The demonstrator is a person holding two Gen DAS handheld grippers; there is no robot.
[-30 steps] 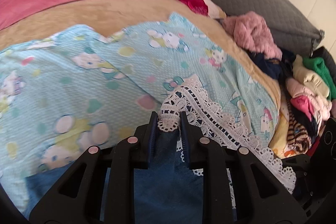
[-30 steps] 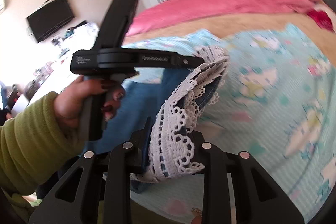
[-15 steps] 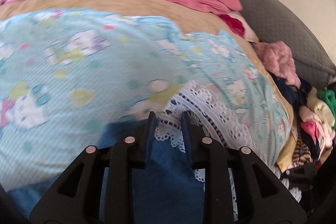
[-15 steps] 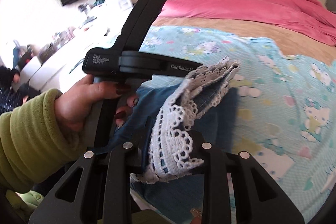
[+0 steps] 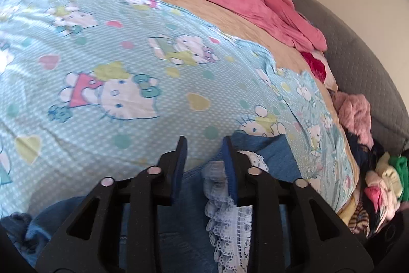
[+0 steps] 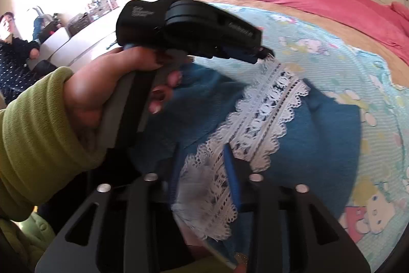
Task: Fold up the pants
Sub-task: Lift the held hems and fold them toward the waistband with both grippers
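Both claws are opening, the left claw (image 5: 204,163) and the right claw (image 6: 202,165) letting go of the blue pants (image 6: 327,134), which lie on the bed (image 5: 115,47) just under them, lace hem running far-right.

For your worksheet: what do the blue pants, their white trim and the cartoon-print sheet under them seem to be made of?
Blue pants: probably denim or soft cotton, matte with a fine weave.
White trim: openwork lace, with holes and scalloped edges, likely cotton or synthetic.
Cartoon-print sheet: thin woven cloth, likely printed cotton, matte and lightly creased.
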